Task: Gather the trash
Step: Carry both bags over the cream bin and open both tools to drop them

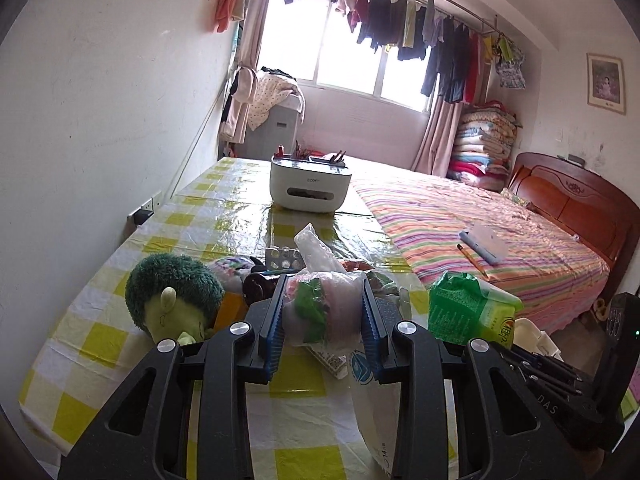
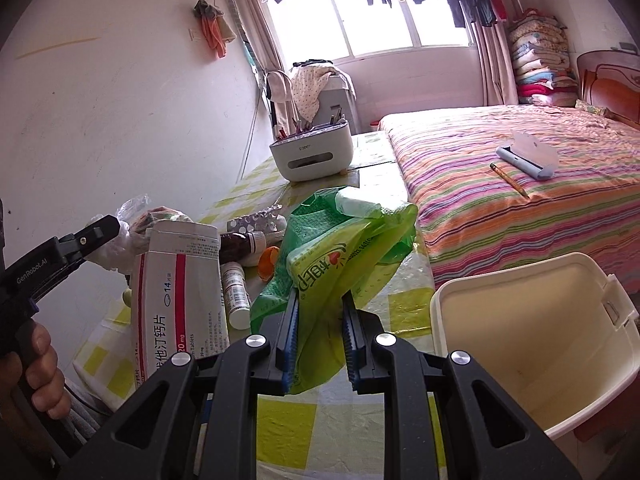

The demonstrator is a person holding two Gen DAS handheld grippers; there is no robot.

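The left gripper (image 1: 324,312) pointed slightly downward over the table (image 1: 100,340), clamped on a clear plastic bag (image 1: 332,300). The right gripper (image 2: 320,336) pinched a green bag (image 2: 340,248) beside the cream bin (image 2: 560,420). A medicine box (image 2: 176,300) and bottles (image 2: 234,292) crowded the table.

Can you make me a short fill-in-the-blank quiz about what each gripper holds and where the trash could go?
1. The right gripper is shut on a crumpled ____ plastic bag.
2. The left gripper grips a clear plastic bag of scraps above the yellow-checked ____.
3. The cream plastic bin beside the table is ____ inside.

Missing words: green; tablecloth; empty
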